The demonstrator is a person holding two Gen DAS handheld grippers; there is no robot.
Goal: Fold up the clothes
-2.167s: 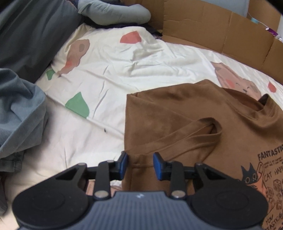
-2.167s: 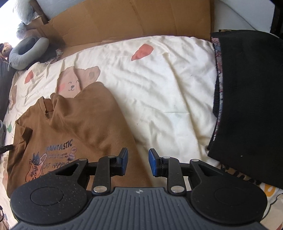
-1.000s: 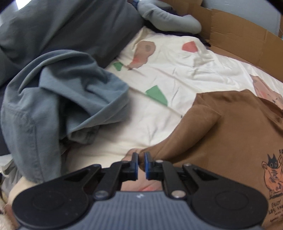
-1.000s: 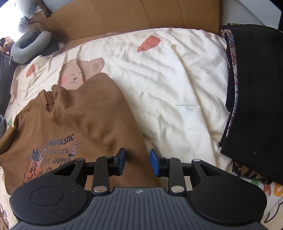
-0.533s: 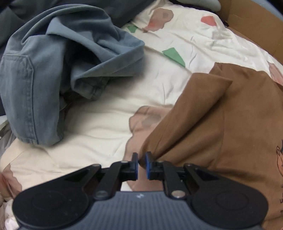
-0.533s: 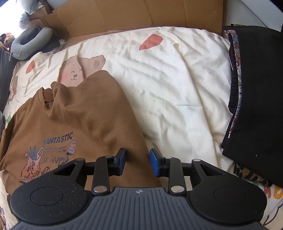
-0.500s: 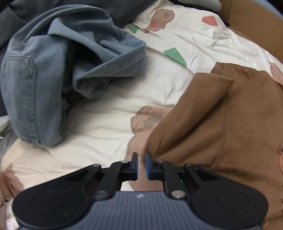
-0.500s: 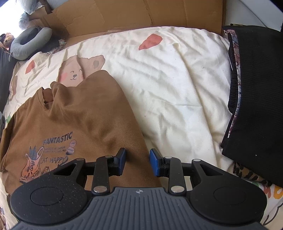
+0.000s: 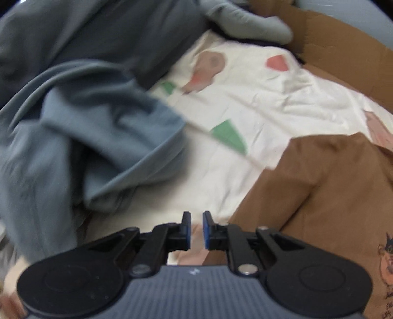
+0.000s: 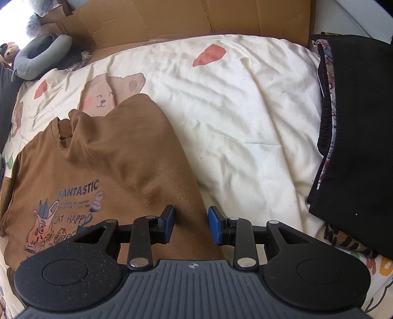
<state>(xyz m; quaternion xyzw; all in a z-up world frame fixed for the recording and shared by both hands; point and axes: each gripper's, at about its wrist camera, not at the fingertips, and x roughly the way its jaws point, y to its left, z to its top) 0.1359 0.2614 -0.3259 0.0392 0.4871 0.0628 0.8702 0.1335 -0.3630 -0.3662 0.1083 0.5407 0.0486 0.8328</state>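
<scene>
A brown T-shirt (image 10: 110,159) with a cat print lies face up on the bed sheet (image 10: 245,110), its right side folded inward. In the left wrist view its left sleeve (image 9: 277,196) is spread out flat on the sheet. My left gripper (image 9: 196,230) hovers just left of that sleeve's tip. Its jaws stand a narrow gap apart with only sheet showing between them; this view is blurred. My right gripper (image 10: 191,224) is open above the shirt's folded right edge, with brown cloth showing between its pads (image 10: 169,220), which do not press on it.
A crumpled blue-grey garment pile (image 9: 86,147) lies left of the left gripper. A folded black knit garment (image 10: 356,135) sits at the right of the bed. Cardboard sheets (image 10: 196,17) line the far edge, with a grey neck pillow (image 10: 41,59) at the far left.
My left gripper was shut on the sleeve tip and pulled it outward. It has now let go and shifted left of it. The right gripper has stayed put.
</scene>
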